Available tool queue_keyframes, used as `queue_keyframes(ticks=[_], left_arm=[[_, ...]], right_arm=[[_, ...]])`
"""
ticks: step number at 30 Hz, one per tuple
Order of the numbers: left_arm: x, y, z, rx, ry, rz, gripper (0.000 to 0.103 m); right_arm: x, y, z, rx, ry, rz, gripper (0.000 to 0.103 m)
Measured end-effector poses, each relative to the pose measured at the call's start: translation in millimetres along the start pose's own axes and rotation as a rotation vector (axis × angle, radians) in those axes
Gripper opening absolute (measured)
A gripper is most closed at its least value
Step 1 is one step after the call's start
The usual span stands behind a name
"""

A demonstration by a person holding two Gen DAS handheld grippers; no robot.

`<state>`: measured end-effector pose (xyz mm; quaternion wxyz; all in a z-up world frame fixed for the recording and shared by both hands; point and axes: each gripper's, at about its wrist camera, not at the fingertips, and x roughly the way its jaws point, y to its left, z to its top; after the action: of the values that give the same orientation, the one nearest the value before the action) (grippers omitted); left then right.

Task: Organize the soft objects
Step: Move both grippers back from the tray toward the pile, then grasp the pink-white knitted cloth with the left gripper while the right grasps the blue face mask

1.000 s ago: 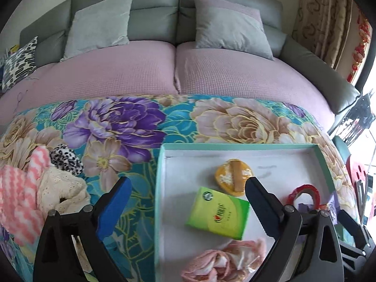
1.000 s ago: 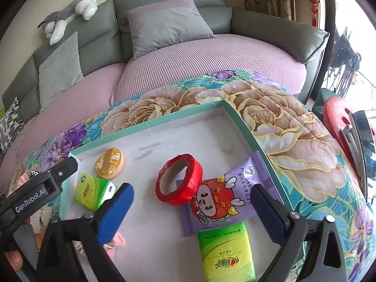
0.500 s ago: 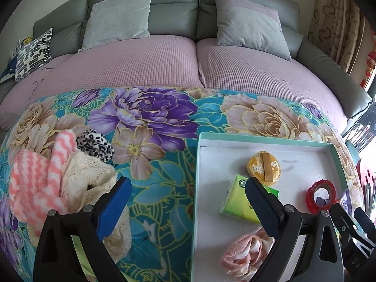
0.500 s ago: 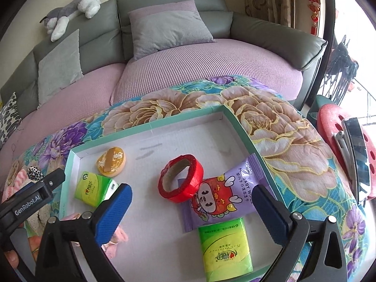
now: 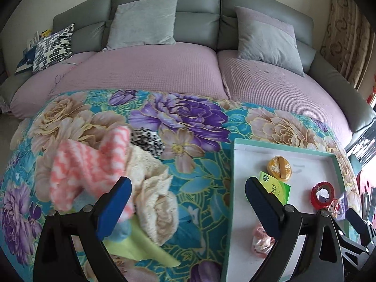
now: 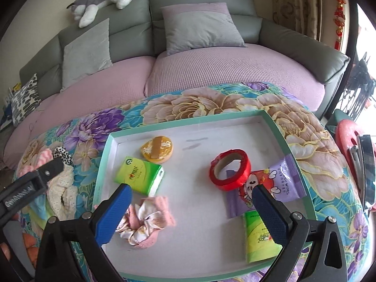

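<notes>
Pink scrunchie (image 6: pixel 146 221) now lies in the white tray (image 6: pixel 277 127), near its left wall. The left gripper (image 5: pixel 188 202) has swung left, away from the tray, toward the cloth pile (image 5: pixel 105 171) on the flowery blanket (image 5: pixel 188 122) (more soft things wait there). Both grippers' jaws are wide apart, holding nothing. The right gripper (image 6: pixel 191 208) hangs over the tray.
</notes>
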<state>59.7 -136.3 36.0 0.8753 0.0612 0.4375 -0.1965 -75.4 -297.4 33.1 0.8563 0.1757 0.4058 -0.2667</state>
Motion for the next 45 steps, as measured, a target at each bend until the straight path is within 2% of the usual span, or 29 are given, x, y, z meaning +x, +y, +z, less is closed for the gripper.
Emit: queue_keyframes(ticks=[6, 11, 18, 27, 37, 45], left_arm=[[-27, 28, 2, -0.046, -0.042, 0.038, 0.098], [-47, 55, 1, -0.093, -0.076, 0.071, 0.098], [-57, 96, -6, -0.156, -0.069, 0.164, 0.097], [-60, 163, -22, -0.316, -0.038, 0.277, 0.097], [-52, 197, -35, -0.413, 0.009, 0.279, 0.097], [-32, 215, -46, -0.506, 0.068, 0.216, 0.097]], right_arm=[[2, 7, -2, 0.019, 0.024, 0.043, 0.103], [2, 21, -4, -0.016, 0.027, 0.043, 0.103], [-3, 52, -6, -0.066, 0.012, 0.085, 0.103], [-5, 119, -20, -0.179, 0.017, 0.211, 0.103], [2, 178, -39, -0.279, 0.02, 0.353, 0.103], [11, 205, -53, -0.325, 0.034, 0.402, 0.103]])
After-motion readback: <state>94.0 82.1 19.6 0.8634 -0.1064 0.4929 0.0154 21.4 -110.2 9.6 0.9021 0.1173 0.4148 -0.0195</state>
